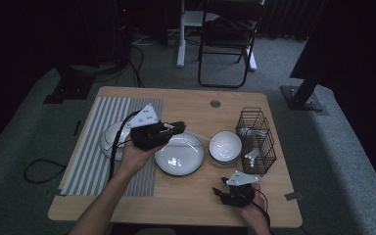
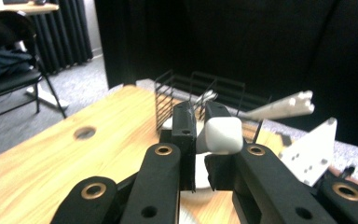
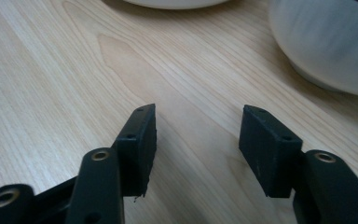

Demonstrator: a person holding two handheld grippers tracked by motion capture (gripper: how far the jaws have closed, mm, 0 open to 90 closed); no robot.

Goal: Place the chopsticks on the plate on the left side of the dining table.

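We hold a white spoon (image 1: 196, 135) clenched by its handle in our left gripper (image 1: 176, 128), its length stretching right over the plate (image 1: 179, 157) toward the white bowl (image 1: 225, 145). Right of the bowl stands the wire basket (image 1: 257, 139). Our right gripper (image 1: 220, 191) rests released near the table's (image 1: 186, 200) near edge, nothing between its jaws.

A white plastic utensil (image 2: 223, 134), long and slim with a thick squared handle end, is pinched at that end and held clear of the table, roughly level above the white plate (image 1: 179, 157). Its thin shaft (image 1: 200, 136) points toward the black wire basket (image 1: 257, 141).
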